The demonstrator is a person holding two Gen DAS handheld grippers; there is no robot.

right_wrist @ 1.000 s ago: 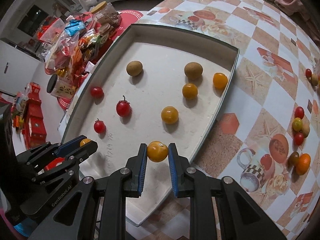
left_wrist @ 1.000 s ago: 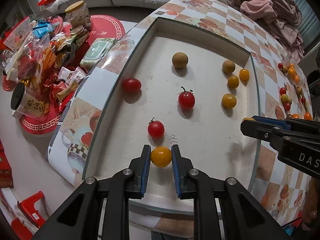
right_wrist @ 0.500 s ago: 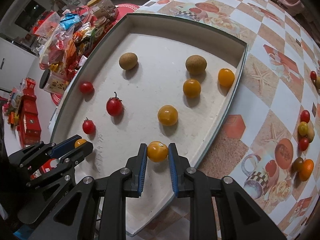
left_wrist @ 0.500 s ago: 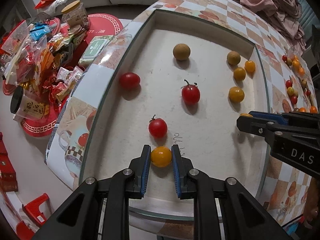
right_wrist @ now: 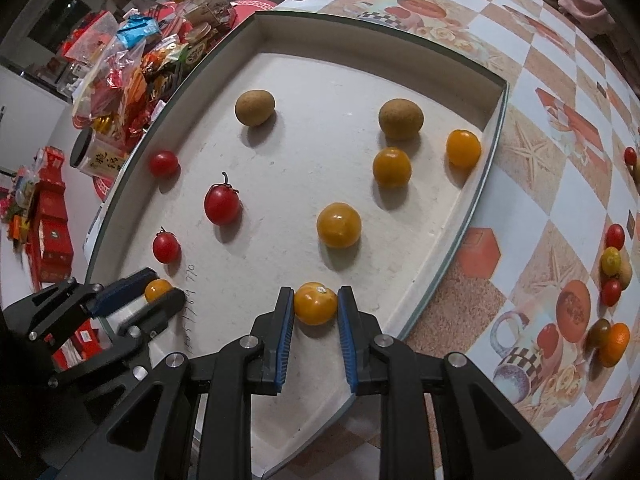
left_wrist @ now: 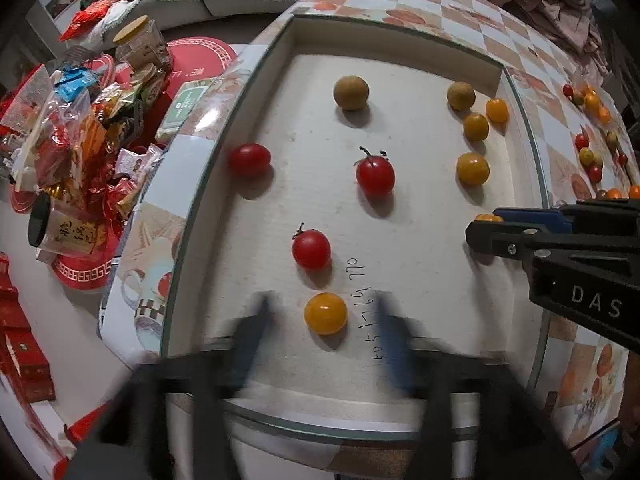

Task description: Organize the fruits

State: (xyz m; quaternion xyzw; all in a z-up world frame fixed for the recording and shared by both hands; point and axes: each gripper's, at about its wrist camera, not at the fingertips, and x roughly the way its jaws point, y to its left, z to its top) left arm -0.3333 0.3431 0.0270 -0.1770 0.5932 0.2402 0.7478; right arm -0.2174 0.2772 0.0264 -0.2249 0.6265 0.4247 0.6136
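Holding position over a shallow white rectangular tray [right_wrist: 460, 236] on the tile-patterned bench [right_wrist: 568, 92]; contents and risks listed below

- Left gripper [left_wrist: 324, 340]: jaws spread and motion-blurred, lower centre of the left view, standing clear on either side of a small round orange tomato [left_wrist: 325, 313] that rests on the tray floor; nothing is pinched.
- Right gripper [right_wrist: 316, 312]: jaws around a larger orange tomato with a pale stem scar [right_wrist: 315, 303], lower centre of the right view, near the tray's right wall; the blue pads [right_wrist: 285, 336] sit at its sides, and it looks pinched, though a thin gap on the right pad side leaves firm contact uncertain.
- Tray stock, right view: three red tomatoes [right_wrist: 221, 204] at left, two brown round fruits [right_wrist: 400, 119] at upper centre, three more orange tomatoes [right_wrist: 339, 225] at centre and right.
- Loose fruit pile [right_wrist: 612, 272] on the bench, right edge of the frame, not yet sorted.

Hazards, as judged:
- Released tomato may roll towards the nearby red one [left_wrist: 311, 249], being round on a flat floor.
- Right tomato may slip or bruise, from a light or over-tight grip.
- The two tools work close together and could knock each other
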